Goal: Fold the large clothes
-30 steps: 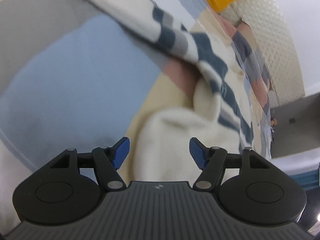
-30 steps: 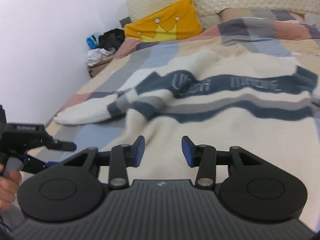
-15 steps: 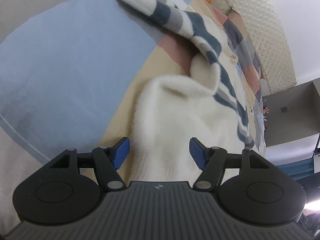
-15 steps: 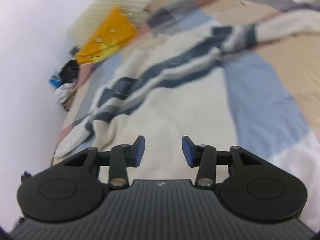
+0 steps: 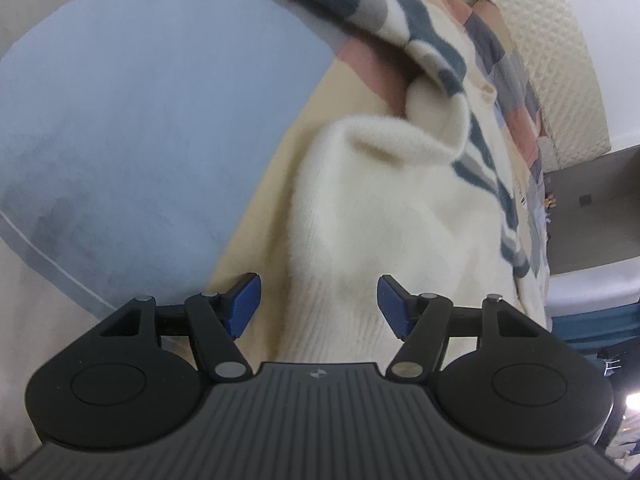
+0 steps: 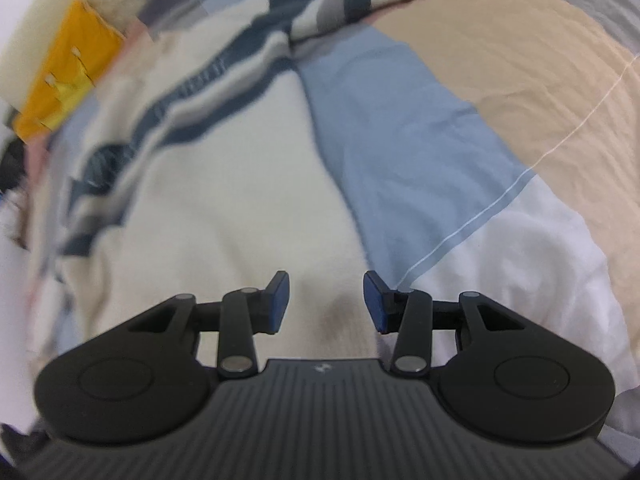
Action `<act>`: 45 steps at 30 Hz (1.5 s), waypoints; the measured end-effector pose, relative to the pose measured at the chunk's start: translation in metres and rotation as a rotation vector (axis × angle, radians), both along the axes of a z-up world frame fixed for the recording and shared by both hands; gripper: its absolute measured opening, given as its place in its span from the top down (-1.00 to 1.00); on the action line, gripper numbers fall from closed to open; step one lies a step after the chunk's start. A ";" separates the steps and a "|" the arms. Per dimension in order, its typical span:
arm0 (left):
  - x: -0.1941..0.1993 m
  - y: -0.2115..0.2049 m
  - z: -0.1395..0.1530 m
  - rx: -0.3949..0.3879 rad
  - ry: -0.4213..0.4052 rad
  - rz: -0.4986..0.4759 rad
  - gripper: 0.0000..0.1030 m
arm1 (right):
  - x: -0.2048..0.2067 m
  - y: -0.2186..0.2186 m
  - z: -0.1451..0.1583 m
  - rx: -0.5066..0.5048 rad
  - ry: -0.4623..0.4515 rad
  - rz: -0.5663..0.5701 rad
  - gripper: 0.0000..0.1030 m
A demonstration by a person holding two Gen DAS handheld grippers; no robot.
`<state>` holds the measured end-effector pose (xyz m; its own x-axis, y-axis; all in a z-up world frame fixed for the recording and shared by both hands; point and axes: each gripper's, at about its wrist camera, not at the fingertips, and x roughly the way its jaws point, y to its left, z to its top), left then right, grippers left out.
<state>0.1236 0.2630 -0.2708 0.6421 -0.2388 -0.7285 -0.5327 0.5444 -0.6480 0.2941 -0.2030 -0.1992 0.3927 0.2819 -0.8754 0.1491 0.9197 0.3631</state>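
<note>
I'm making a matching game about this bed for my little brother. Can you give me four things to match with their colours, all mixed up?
Things:
1. sweater
2. pillow
3. gripper pads
4. headboard

Colours:
A. dark blue
B. yellow-orange
C. cream with dark blue and grey stripes
D. plain cream, bumpy

Right pairs: 1-C, 2-B, 3-A, 4-D.
</note>
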 end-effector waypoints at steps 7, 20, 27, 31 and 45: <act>0.013 -0.014 -0.001 0.064 0.035 -0.065 -0.17 | -0.003 0.001 -0.017 -0.022 0.089 -0.061 -0.24; -0.003 -0.012 0.033 0.038 -0.070 -0.034 0.84 | -0.029 0.007 0.015 0.111 0.008 0.123 0.72; -0.023 -0.025 0.073 0.003 -0.089 -0.121 0.85 | -0.037 -0.019 0.088 0.055 -0.141 0.258 0.74; -0.029 -0.050 0.072 0.029 0.006 -0.198 0.85 | -0.046 -0.016 0.099 -0.090 -0.147 0.383 0.74; -0.001 -0.067 0.056 0.097 0.118 -0.281 0.75 | -0.052 -0.025 0.070 -0.127 -0.037 0.388 0.71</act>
<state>0.1226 0.1964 -0.2152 0.4710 -0.3206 -0.8218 -0.4209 0.7371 -0.5288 0.2426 -0.2280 -0.1293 0.3103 0.3063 -0.8999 -0.2291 0.9429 0.2420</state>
